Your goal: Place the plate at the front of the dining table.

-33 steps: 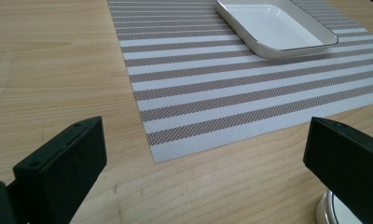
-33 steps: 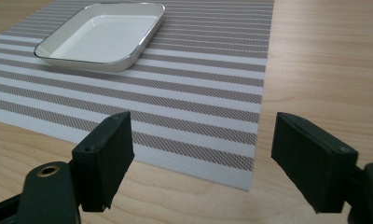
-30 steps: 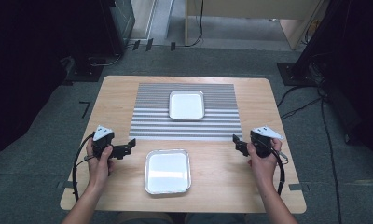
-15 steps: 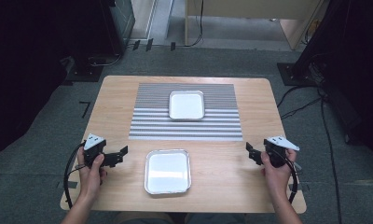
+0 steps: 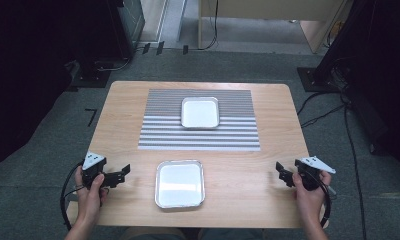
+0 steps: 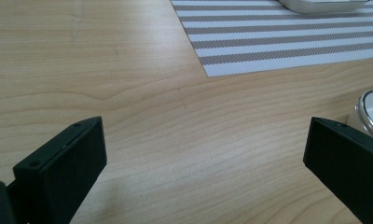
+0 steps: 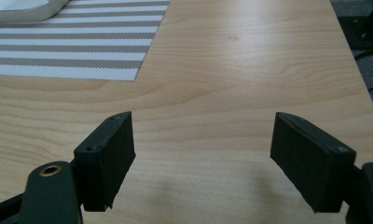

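While both grippers sit low at the near corners of the table [image 5: 123, 100], nothing is in hand yet.

Left gripper [image 5: 122, 174]: jaws spread wide, bare wood between them in the left gripper view, nothing pinched. It points toward the metal tray [image 5: 180, 183], near it but apart. In that same view the tray's rim [image 6: 369, 112] shows just past the right-hand jaw, no contact that I can see.

Right gripper [image 5: 281, 171]: jaws spread wide too, bare tabletop between them in the right gripper view. It is well apart from the metal tray and points in toward the middle of the table.

Layout:
- The metal tray sits near the front edge, centred, on bare wood, and looks empty.
- The white tray [image 5: 200, 112] sits on the striped mat [image 5: 158, 132], toward the back, also apparently empty.
- The two trays are well apart, with the mat's front stripes and a strip of wood between them.

Progress, as I read it: zero steps are done. Both trays sit flat and untouched, and no grasp is started. The likely first target is the metal tray, since the left gripper is nearest and faces it. Everything is left: close the gap, get one jaw over the rim, clamp, and move it.

Risk: the rim is thin and shallow, so the jaw must come in low or it will slide off.
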A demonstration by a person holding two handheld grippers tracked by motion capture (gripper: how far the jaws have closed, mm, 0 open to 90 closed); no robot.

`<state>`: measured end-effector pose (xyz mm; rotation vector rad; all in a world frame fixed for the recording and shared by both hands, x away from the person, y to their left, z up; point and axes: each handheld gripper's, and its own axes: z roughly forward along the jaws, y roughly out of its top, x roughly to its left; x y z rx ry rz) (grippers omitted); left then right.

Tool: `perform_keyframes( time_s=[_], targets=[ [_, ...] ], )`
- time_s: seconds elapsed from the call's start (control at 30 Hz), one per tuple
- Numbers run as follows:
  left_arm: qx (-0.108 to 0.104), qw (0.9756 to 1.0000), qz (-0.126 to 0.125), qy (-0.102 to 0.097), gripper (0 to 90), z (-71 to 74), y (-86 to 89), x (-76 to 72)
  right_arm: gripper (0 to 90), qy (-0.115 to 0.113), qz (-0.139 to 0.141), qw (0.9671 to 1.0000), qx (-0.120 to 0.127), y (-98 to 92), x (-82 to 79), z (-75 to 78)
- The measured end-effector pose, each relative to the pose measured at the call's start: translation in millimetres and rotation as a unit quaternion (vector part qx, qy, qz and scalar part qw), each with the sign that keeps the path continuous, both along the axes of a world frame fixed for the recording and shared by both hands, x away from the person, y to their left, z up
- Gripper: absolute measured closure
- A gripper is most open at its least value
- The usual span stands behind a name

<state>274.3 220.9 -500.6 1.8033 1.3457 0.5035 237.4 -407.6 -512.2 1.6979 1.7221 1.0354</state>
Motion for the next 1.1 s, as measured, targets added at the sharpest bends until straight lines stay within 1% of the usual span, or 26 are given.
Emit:
perform_keyframes(
  time_s=[0.03, 0.07, 0.2, 0.27, 0.37, 0.4, 0.43, 0.5, 0.57, 0.67, 0.73, 0.8, 0.83, 0.87, 0.93, 0.97, 1.03, 1.07, 1.1],
  targets=[
    [0.0, 1.0, 0.002, 0.001, 0.0, -1.0, 2.9, -2.4, 21.6, 0.003, -0.004, 1.0, -0.002, -3.4, -3.8, -1.2],
    [0.0, 1.0, 0.002, 0.001, 0.0, -1.0, 2.9, -2.4, 21.6, 0.003, -0.004, 1.0, -0.002, -3.4, -3.8, -1.2],
    [0.001, 0.9999, 0.01, 0.004, 0.0, -4.7, 11.5, -10.1, 21.7, 0.008, -0.006, 0.9999, -0.008, -10.7, -13.3, -4.5],
    [0.002, 0.9999, 0.011, 0.005, 0.0, -5.7, 13.3, -11.7, 21.7, 0.01, -0.008, 0.9999, -0.008, -11.5, -14.9, -4.9],
    [0.006, 0.9998, 0.014, 0.008, 0.0, -9.0, 19.1, -17.2, 21.7, 0.013, -0.01, 0.9998, -0.01, -17.1, -22.9, -6.0],
    [0.009, 0.9998, 0.015, 0.009, 0.0, -9.8, 21.0, -18.8, 21.7, 0.013, -0.01, 0.9998, -0.01, -17.1, -22.9, -6.0],
    [0.011, 0.9997, 0.018, 0.01, 0.0, -11.3, 24.3, -21.5, 21.8, 0.014, -0.014, 0.9998, -0.011, -19.9, -27.0, -6.1],
    [0.011, 0.9997, 0.02, 0.011, 0.0, -12.1, 26.9, -23.7, 21.8, 0.014, -0.014, 0.9997, -0.01, -20.8, -28.4, -6.3],
    [0.013, 0.9995, 0.025, 0.012, 0.0, -14.0, 31.5, -28.7, 21.8, 0.02, -0.017, 0.9995, -0.014, -25.5, -35.1, -8.8],
    [0.014, 0.9994, 0.028, 0.012, 0.0, -15.0, 35.0, -32.8, 21.8, 0.024, -0.019, 0.9994, -0.015, -28.1, -38.5, -10.7],
    [0.017, 0.9993, 0.032, 0.012, 0.0, -14.7, 37.5, -35.8, 21.9, 0.022, -0.023, 0.9994, -0.015, -30.8, -42.9, -10.6],
    [0.021, 0.9992, 0.033, 0.014, 0.0, -15.0, 39.6, -37.6, 21.9, 0.024, -0.024, 0.9993, -0.013, -31.1, -43.6, -10.6],
    [0.022, 0.9991, 0.034, 0.014, 0.0, -15.1, 41.0, -38.7, 21.9, 0.032, -0.029, 0.999, -0.015, -30.7, -45.1, -11.1],
    [0.028, 0.9988, 0.036, 0.014, 0.0, -15.4, 42.2, -40.0, 21.8, 0.037, -0.03, 0.9987, -0.019, -29.9, -45.3, -11.5],
    [0.031, 0.9987, 0.037, 0.016, 0.0, -15.6, 42.7, -40.6, 21.8, 0.04, -0.031, 0.9985, -0.021, -28.9, -45.6, -11.6],
    [0.033, 0.9986, 0.037, 0.016, 0.0, -15.6, 42.8, -41.2, 21.8, 0.042, -0.033, 0.9982, -0.027, -27.2, -46.1, -11.6],
    [0.04, 0.9985, 0.035, 0.016, 0.0, -15.7, 41.8, -41.4, 21.6, 0.046, -0.033, 0.9972, -0.05, -22.4, -46.8, -11.9],
    [0.045, 0.9983, 0.033, 0.017, 0.0, -15.9, 40.7, -41.1, 21.5, 0.047, -0.033, 0.9967, -0.057, -21.2, -46.8, -12.1],
    [0.059, 0.9976, 0.029, 0.021, 0.0, -16.3, 38.1, -40.3, 21.0, 0.048, -0.034, 0.9959, -0.068, -18.5, -46.7, -12.4]
  ],
)
